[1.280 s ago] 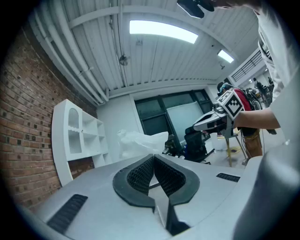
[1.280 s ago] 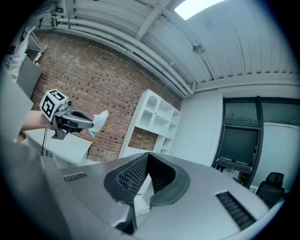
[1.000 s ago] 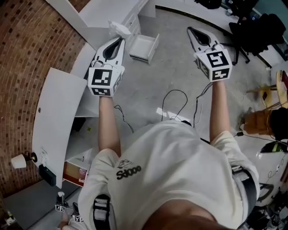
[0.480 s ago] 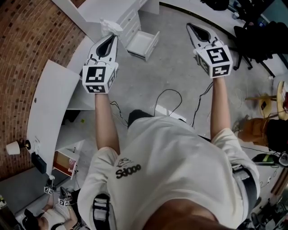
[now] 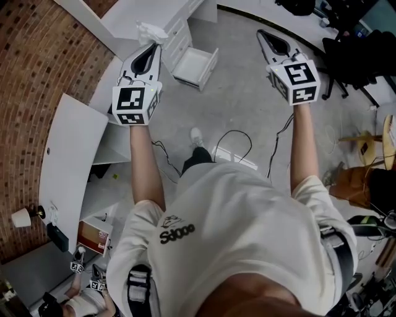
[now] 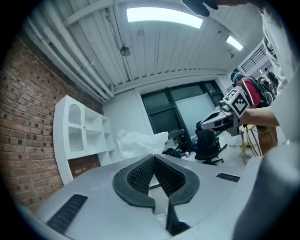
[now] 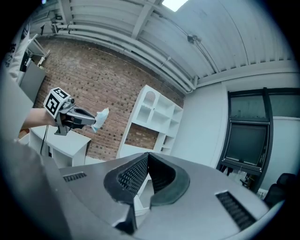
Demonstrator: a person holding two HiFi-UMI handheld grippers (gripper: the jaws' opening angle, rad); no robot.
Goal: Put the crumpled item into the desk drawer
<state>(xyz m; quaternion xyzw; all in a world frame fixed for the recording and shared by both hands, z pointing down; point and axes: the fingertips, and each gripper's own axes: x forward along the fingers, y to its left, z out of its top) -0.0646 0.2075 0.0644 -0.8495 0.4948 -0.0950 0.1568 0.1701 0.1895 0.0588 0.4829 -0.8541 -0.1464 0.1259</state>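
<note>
Fingers (image 6: 137,174) of left gripper (image 6: 153,156) closed tip to tip on crumpled item (image 6: 140,141), a white translucent wad projecting beyond the tips. Fingers of right gripper (image 7: 147,153) likewise together at the tips, with nothing between.

Head view: both grippers forward on outstretched bare forearms, marker cube (image 5: 133,105) on each facing the camera. Left gripper at upper left, crumpled item at its tip, above the edge of white desk (image 5: 133,15) near brick wall (image 5: 37,68). Open desk drawer (image 5: 195,65) pulled out from the desk front, just right of left gripper. Crumpled item outside the drawer, up and to the left of its rim, not touching. Right gripper well apart to the right, over grey floor (image 5: 241,99), with black office chair (image 5: 349,52) beyond. Loop of black cable (image 5: 238,131) on the floor between the forearms, beside a shoe (image 5: 196,135).

Right gripper view: left gripper with crumpled item before the brick wall, white shelf unit (image 7: 154,119) at centre.

Left gripper view: right gripper before dark windows (image 6: 164,112).
</note>
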